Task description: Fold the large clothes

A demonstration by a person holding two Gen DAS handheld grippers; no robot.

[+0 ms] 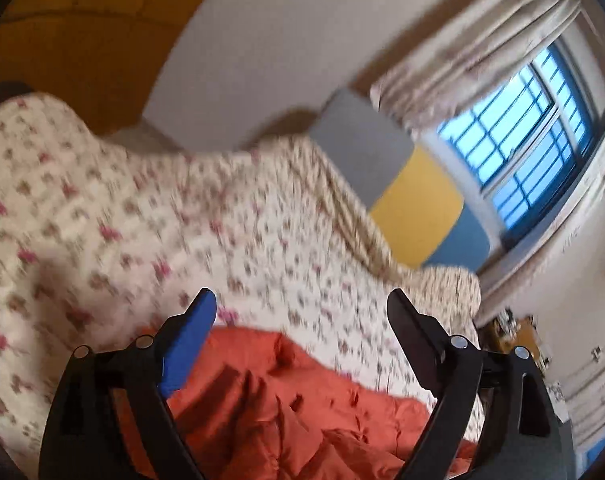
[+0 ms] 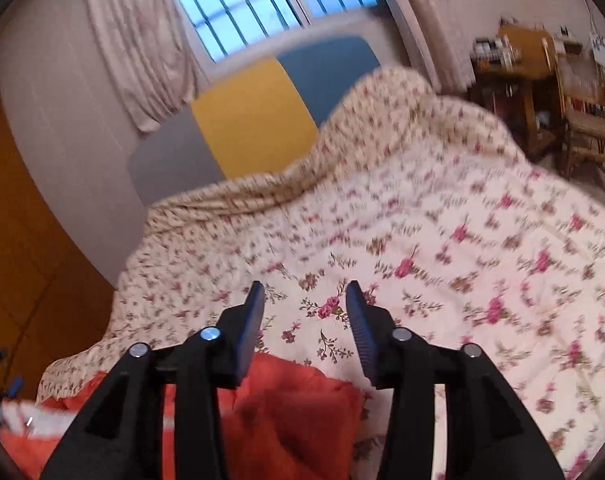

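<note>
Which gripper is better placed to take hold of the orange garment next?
Probably the left gripper: its jaws stand wide open and the orange garment fills the space below them. The right gripper is narrower, pointing mostly at the floral bedspread.

A bed covered by a cream quilt printed with pink and brown flowers [image 2: 442, 240] carries everything. The quilt rises in a rumpled ridge well beyond the right gripper [image 2: 304, 294] and lies flatter just ahead of its fingertips. A crumpled orange-red fabric garment [image 2: 298, 412] lies directly on the quilt, below and behind those fingertips. In the left wrist view the same garment [image 1: 286, 400] lies under the left gripper [image 1: 302, 304], with quilt [image 1: 114, 216] stretching beyond.
</note>
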